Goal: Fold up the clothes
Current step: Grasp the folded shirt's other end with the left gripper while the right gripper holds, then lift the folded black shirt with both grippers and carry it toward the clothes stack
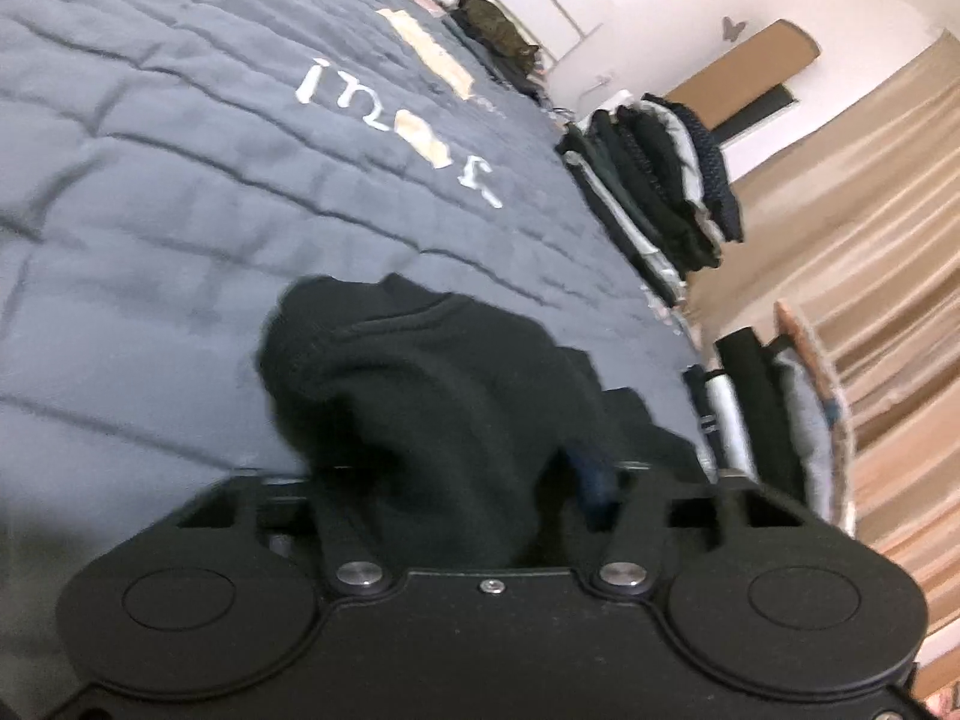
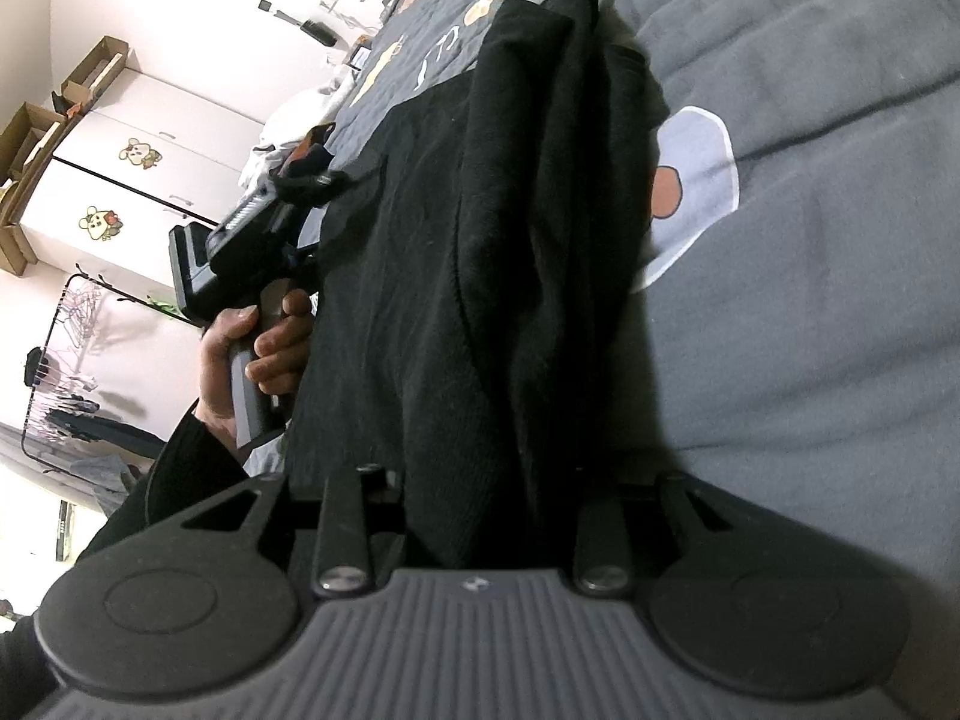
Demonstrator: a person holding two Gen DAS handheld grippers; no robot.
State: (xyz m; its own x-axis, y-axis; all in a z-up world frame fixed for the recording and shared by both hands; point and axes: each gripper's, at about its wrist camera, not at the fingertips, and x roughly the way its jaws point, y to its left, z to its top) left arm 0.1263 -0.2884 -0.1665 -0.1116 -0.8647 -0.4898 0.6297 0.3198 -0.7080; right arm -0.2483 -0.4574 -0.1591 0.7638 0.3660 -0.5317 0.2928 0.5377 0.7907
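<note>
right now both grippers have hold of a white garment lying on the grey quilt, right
Not quite: the garment is black, not white. The right wrist view shows it lying on the grey quilt, with the right gripper closed on its near edge and the left gripper at its far side; the left wrist view shows black cloth in that gripper too.

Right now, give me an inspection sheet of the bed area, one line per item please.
Surface: grey quilted bedspread with white lettering and cartoon patches.
Job's things: black garment bunched lengthwise on the bedspread, not yet folded flat.
Clutter: stack of folded dark clothes at the bed's far edge.
Grippers: left claw has black cloth bunched between its fingers; right claw is closed on the garment's near end; a hand holds the left tool's handle.
Cables: nothing seen.
Surroundings: white wardrobe with stickers, cardboard boxes on top, tan curtain.
</note>
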